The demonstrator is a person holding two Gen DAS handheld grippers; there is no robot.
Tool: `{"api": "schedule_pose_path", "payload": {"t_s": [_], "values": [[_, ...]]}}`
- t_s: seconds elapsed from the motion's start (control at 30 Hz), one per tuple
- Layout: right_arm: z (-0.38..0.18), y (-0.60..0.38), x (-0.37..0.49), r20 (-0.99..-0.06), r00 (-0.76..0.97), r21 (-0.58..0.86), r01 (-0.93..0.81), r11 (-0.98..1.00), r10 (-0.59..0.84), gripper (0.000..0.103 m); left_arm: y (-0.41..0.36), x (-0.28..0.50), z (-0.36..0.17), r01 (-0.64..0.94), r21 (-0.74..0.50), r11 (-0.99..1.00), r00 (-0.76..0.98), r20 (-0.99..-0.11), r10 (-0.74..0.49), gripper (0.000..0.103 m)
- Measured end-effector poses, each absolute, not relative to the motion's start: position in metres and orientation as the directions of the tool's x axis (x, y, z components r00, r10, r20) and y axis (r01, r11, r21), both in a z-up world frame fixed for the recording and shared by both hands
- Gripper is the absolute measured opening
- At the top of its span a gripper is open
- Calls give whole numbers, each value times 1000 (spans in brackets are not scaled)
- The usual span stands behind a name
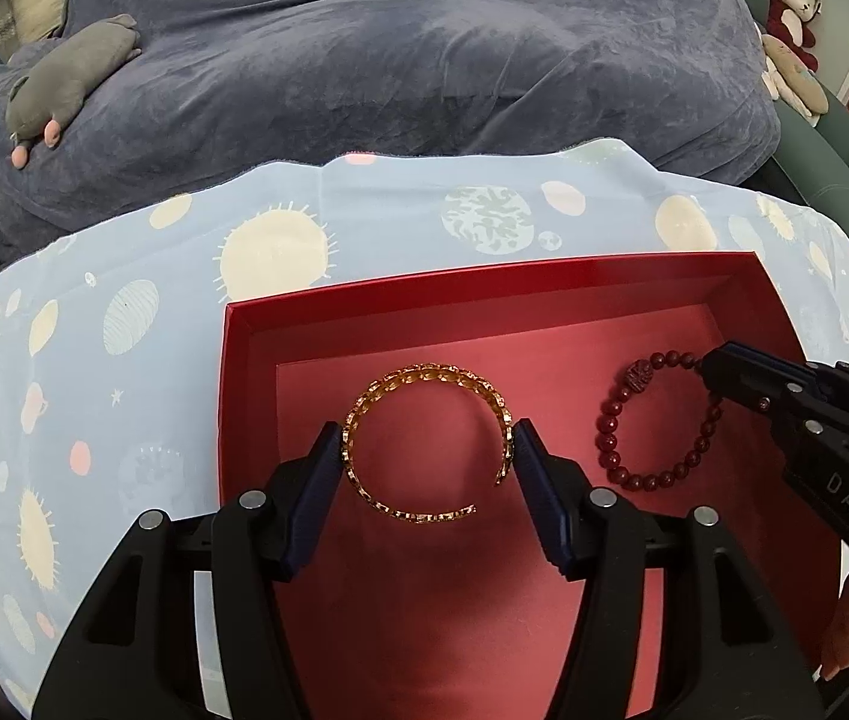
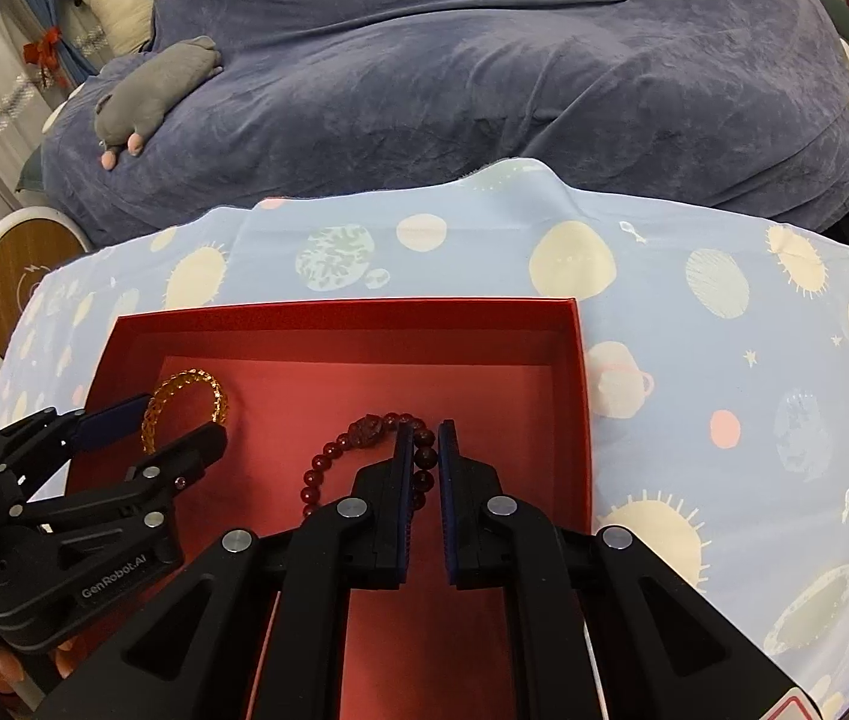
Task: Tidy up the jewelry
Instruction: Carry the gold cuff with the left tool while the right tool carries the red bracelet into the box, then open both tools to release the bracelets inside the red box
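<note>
A red open box [image 1: 544, 282] [image 2: 340, 315] lies on the patterned light-blue cloth. A gold open bangle [image 1: 424, 444] lies flat on its floor; it also shows in the right wrist view [image 2: 187, 402]. My left gripper [image 1: 429, 438] is open, its fingers on either side of the bangle. A dark red bead bracelet [image 1: 658, 420] [image 2: 364, 438] lies in the box's right half. My right gripper [image 2: 425, 429] is nearly closed around the bracelet's right side, pinching its beads; it shows in the left wrist view [image 1: 712, 372].
The light-blue planet-print cloth [image 1: 274, 228] covers the work surface. Behind it lies a blue blanket [image 1: 394, 60] with a grey plush toy [image 1: 70, 78]. Plush toys [image 1: 790, 30] sit at the far right. A round wooden-topped object [image 2: 22, 282] stands at left.
</note>
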State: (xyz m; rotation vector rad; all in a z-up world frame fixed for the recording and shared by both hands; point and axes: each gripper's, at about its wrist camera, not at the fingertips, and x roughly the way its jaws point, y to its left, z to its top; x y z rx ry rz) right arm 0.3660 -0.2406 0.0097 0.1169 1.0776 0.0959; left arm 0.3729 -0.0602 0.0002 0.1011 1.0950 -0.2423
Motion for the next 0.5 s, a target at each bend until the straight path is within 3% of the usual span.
{"api": "schedule_pose_path", "payload": {"t_s": [0.17,0.37,0.5], "values": [[35,-246,349,-839,532,133,-8,991,117,40,-53,368,19,202,-61,978,483,-862,-153,73],[77,-246,296,-796,599,88,-18,996,81,49,-46,328,60,203,-35,979,561,-815,-145,77],[90,-248,248,-786,614,84,-8,996,71,50,-38,284,79,208,-19,978,592,-793,-141,79]]}}
